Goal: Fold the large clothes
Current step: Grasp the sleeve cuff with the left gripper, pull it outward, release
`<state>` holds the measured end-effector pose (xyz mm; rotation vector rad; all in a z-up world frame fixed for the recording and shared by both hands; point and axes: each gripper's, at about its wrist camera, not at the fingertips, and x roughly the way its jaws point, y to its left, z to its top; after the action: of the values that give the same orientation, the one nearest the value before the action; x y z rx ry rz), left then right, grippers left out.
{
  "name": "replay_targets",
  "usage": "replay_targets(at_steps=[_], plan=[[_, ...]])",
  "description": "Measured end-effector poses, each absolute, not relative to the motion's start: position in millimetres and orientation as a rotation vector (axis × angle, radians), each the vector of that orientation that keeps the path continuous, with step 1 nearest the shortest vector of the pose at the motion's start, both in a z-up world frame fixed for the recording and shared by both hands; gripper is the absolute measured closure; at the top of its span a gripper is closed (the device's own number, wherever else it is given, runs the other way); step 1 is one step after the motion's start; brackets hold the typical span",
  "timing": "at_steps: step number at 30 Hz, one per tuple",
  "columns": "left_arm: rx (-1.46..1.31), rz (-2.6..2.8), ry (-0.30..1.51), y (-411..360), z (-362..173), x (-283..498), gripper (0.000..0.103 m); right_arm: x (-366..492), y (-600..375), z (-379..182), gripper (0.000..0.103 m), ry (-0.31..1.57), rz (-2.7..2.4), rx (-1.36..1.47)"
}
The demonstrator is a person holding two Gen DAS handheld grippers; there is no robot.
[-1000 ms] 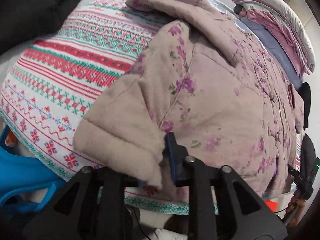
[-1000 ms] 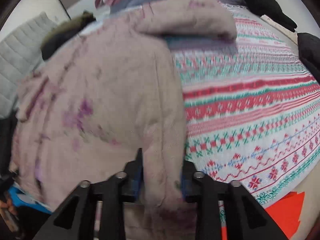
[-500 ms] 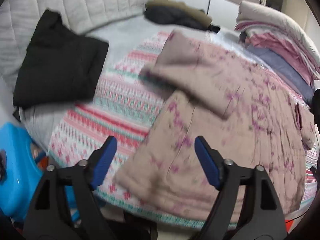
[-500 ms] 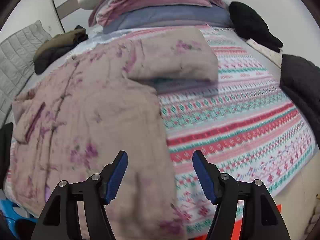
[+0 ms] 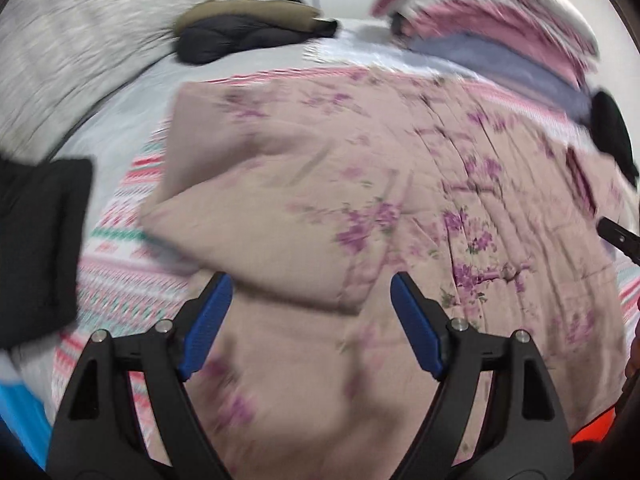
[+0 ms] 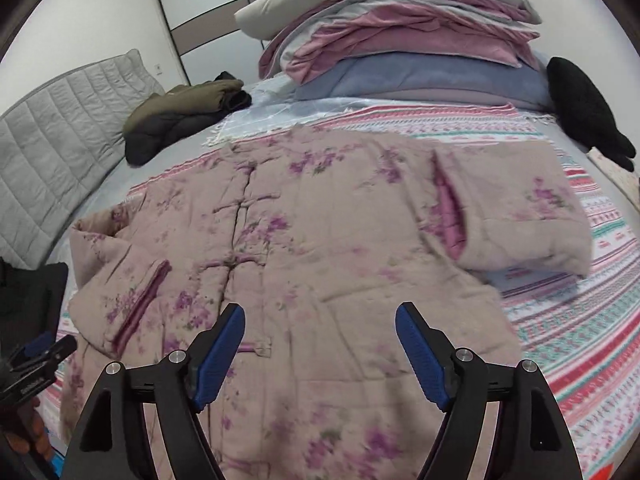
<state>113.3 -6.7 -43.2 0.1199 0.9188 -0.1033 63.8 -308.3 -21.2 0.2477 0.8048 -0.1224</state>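
Judging by the layout, fold the sleeves in as the next step. Note the jacket [image 6: 320, 240] lying flat on the bed [image 6: 160, 176], front up, fastened down the middle, hem nearest the cameras, collar toward the stack of bedding [image 6: 400, 40]. Note also the left hand-held gripper [image 5: 310, 328] and the right hand-held gripper [image 6: 320, 356], both spread wide, holding nothing, hanging above the hem end.

Take the right sleeve [image 6: 520, 216], sticking out over the striped blanket [image 6: 580, 340], by its cuff edge. Pinch the full thickness of padding, not just the top cloth. Lift only enough to clear the body, carry across toward the button line, lay down flat. Do likewise with the left sleeve [image 5: 248, 216], lying at the opposite edge and, by the look of it, partly over the body already.

Keep each cuff short of the far side seam for an even bundle. Expect springy quilting; press the crease down before letting go. Avoid snagging the blanket along with the cloth. Allow for blur in the left view: cannot tell the exact edge of that sleeve.
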Motion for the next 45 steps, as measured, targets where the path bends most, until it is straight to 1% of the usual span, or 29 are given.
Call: replay_targets(at_steps=[3, 5, 8, 11, 12, 13, 14, 15, 16, 17, 18, 23, 27, 31, 36, 39, 45], plan=[[0.132, -0.149, 0.882, -18, -72, 125, 0.021, 79, -306, -56, 0.024, 0.891, -0.146, 0.248], [0.147, -0.166, 0.898, -22, -88, 133, 0.022, 86, -313, -74, 0.024, 0.946, -0.148, 0.316], [0.222, -0.146, 0.898, -31, -103, 142, 0.021, 92, -323, -85, 0.024, 0.944, -0.126, 0.436], [0.227, -0.138, 0.894, -30, -104, 145, 0.022, 95, -323, -91, 0.024, 0.957, -0.142, 0.430], [0.211, -0.128, 0.891, -27, -101, 145, 0.030, 95, -322, -92, 0.024, 0.958, -0.146, 0.426], [0.196, -0.113, 0.888, -23, -99, 145, 0.035, 96, -321, -93, 0.024, 0.958, -0.149, 0.420], [0.179, -0.108, 0.887, -20, -98, 147, 0.043, 95, -318, -93, 0.024, 0.956, -0.151, 0.408], [0.159, -0.106, 0.887, -16, -96, 148, 0.054, 95, -317, -93, 0.024, 0.954, -0.152, 0.400], [0.147, -0.100, 0.883, -13, -95, 148, 0.061, 95, -315, -93, 0.024, 0.952, -0.153, 0.392], [0.130, -0.093, 0.876, -10, -92, 147, 0.071, 93, -316, -92, 0.024, 0.950, -0.152, 0.389], [0.114, -0.092, 0.869, -8, -90, 146, 0.076, 93, -316, -92, 0.024, 0.948, -0.152, 0.392], [0.014, -0.077, 0.806, 17, -52, 135, 0.081, 88, -321, -90, 0.024, 0.949, -0.144, 0.443], [0.047, 0.008, 0.698, 47, -5, 133, 0.082, 88, -323, -85, 0.024, 0.938, -0.134, 0.475], [0.104, 0.163, 0.609, 97, 46, 148, 0.082, 93, -318, -85, 0.024, 0.947, -0.126, 0.452], [0.143, 0.390, 0.525, 168, 83, 168, 0.082, 96, -317, -85, 0.024, 0.948, -0.126, 0.451], [0.116, 0.499, 0.534, 216, 87, 180, 0.083, 99, -316, -85, 0.024, 0.948, -0.129, 0.451], [0.057, 0.680, 0.616, 310, 57, 202, 0.083, 106, -309, -85, 0.024, 0.953, -0.136, 0.417]])
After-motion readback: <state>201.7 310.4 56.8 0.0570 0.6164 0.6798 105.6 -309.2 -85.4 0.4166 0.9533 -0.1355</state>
